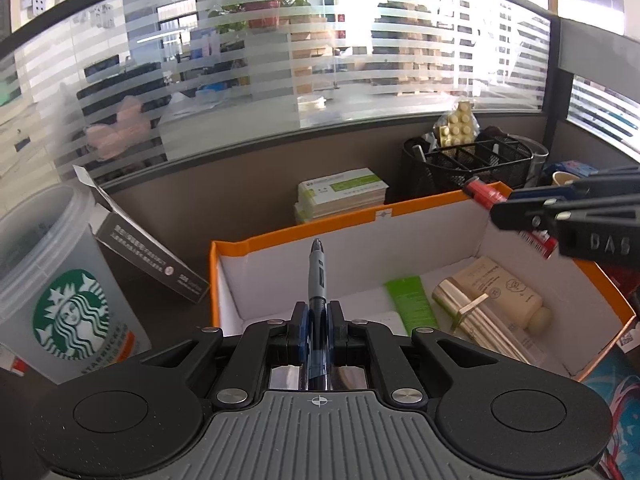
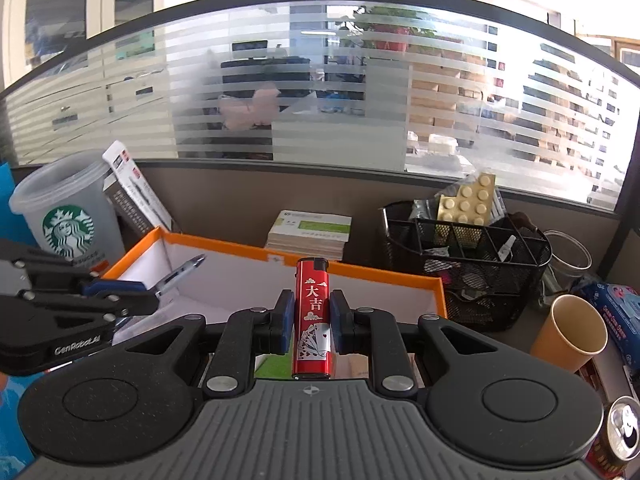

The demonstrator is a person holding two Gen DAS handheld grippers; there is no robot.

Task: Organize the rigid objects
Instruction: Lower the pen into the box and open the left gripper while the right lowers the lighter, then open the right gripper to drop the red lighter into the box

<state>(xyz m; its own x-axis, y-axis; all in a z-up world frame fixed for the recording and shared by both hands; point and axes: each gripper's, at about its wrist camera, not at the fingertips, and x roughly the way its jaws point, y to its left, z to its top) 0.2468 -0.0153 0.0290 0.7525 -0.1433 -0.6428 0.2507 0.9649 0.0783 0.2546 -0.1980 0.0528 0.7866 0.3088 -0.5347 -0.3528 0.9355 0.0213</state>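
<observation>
My left gripper (image 1: 318,316) is shut on a blue-grey pen (image 1: 318,276) and holds it over the near left part of the orange-rimmed white box (image 1: 304,228). My right gripper (image 2: 311,314) is shut on a red lighter (image 2: 312,312) above the same box (image 2: 384,274). From the left wrist view the right gripper (image 1: 520,216) with the lighter (image 1: 486,194) hangs over the box's far right corner. From the right wrist view the left gripper (image 2: 148,300) with the pen (image 2: 182,272) is at the left. Inside the box lie a green tube (image 1: 412,302), a beige bottle (image 1: 504,292) and a gold case (image 1: 476,320).
A Starbucks cup (image 1: 60,292) and a dark carton (image 1: 148,256) stand left of the box. Behind it are stacked booklets (image 1: 340,194) and a black mesh organiser (image 1: 476,160). A paper cup (image 2: 572,332), a blue pack (image 2: 616,308) and a can (image 2: 616,436) are at the right.
</observation>
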